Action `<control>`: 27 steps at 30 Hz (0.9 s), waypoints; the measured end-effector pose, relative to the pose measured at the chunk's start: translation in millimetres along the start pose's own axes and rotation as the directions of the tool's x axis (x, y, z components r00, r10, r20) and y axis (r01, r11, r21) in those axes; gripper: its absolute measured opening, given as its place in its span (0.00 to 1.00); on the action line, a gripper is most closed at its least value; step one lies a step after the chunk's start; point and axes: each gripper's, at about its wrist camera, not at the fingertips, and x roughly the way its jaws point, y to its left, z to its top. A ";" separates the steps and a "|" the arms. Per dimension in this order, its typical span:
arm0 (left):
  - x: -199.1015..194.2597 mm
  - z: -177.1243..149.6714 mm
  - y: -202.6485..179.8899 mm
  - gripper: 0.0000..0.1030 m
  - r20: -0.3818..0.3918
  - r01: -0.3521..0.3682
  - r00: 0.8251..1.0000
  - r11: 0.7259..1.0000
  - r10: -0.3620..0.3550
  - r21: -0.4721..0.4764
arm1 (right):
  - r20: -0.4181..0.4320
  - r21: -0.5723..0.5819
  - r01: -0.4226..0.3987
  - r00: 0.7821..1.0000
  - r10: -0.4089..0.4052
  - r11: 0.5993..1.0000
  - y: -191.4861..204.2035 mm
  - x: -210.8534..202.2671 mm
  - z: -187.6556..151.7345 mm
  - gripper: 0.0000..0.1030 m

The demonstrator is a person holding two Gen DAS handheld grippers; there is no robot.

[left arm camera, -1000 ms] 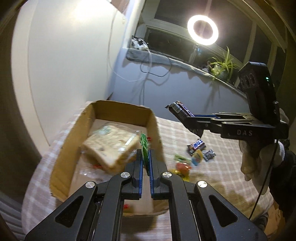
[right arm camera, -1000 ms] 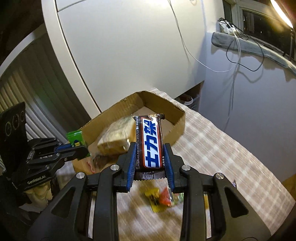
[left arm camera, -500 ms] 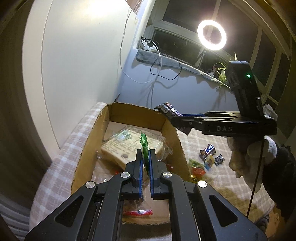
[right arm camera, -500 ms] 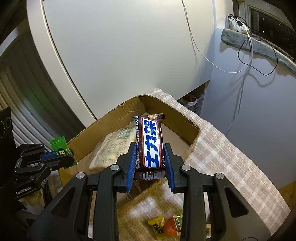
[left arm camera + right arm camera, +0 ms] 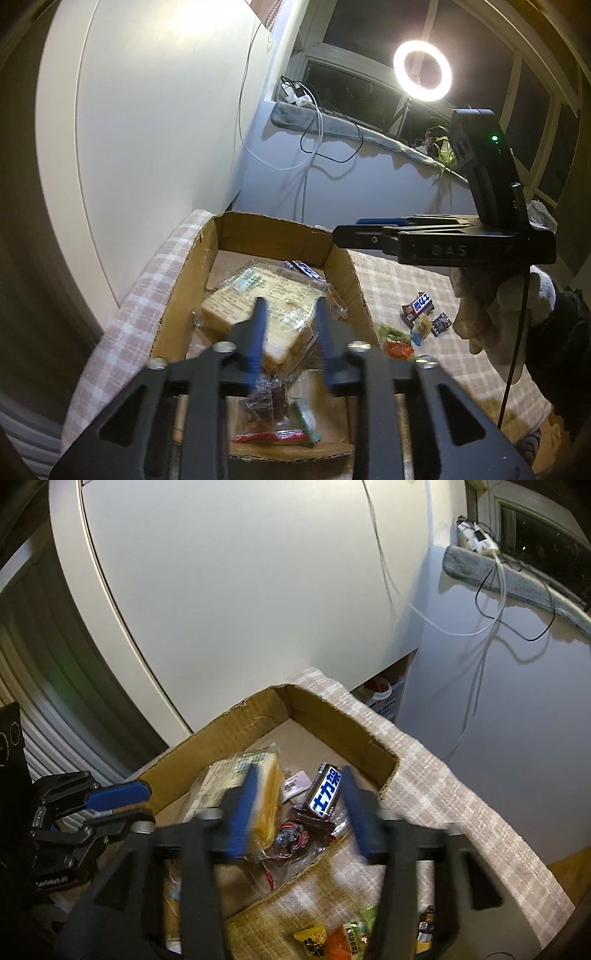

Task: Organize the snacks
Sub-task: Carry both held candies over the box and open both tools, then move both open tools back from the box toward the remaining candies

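Surface carries a checked cloth. Landmark: open cardboard box, sitting on the cloth at the end nearest the white wall.

Inside the box, largest item: wrapped sandwich, lying tilted across the middle. Chocolate bar, blue-and-white label, lies inside the box just beside the sandwich, toward the far right corner. A clear packet with dark contents and a red strip lies at the near end of the box; a small green packet lies touching it.

Outside the box, off its right wall on the cloth: a loose cluster of small snacks, including a second mini bar and orange and green wrappers.

Left claw: fingers spread apart, nothing between them, hanging over the near half of the box. Right claw: fingers likewise spread wide and empty, above the box with the chocolate bar showing in the gap below. Both claws motion-blurred.
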 end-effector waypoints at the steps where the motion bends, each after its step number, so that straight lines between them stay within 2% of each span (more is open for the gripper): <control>1: -0.4 0.4 -0.1 0.30 0.002 0.002 1.000 1.000 -0.002 -0.001 | 0.009 0.000 -0.001 1.000 0.001 1.000 0.0 -2.8 0.1 0.72; 3: -0.3 0.8 -0.3 0.30 0.003 0.004 1.000 1.000 -0.004 -0.001 | 0.017 0.005 0.002 1.000 -0.003 1.000 -0.9 -6.3 0.2 0.80; 5: 0.2 0.9 -1.6 0.35 0.000 0.003 1.000 1.000 -0.003 0.003 | 0.022 0.005 0.013 1.000 -0.013 1.000 -1.6 -8.8 0.0 0.83; 10: -0.6 1.0 -7.5 0.37 0.000 0.013 1.000 1.000 -0.013 0.012 | 0.022 -0.001 0.044 0.999 -0.044 0.999 -4.7 -17.0 -3.6 0.85; 15: -0.7 0.9 -16.4 0.37 -0.003 0.030 1.000 0.999 -0.030 0.021 | 0.035 0.008 0.077 0.996 -0.078 0.997 -13.2 -32.9 -12.2 0.92; 27: 7.9 -6.1 -62.5 0.37 -0.034 0.110 0.994 0.991 -0.108 0.070 | 0.018 0.074 0.148 0.989 -0.149 0.986 -63.2 -78.9 -52.7 0.92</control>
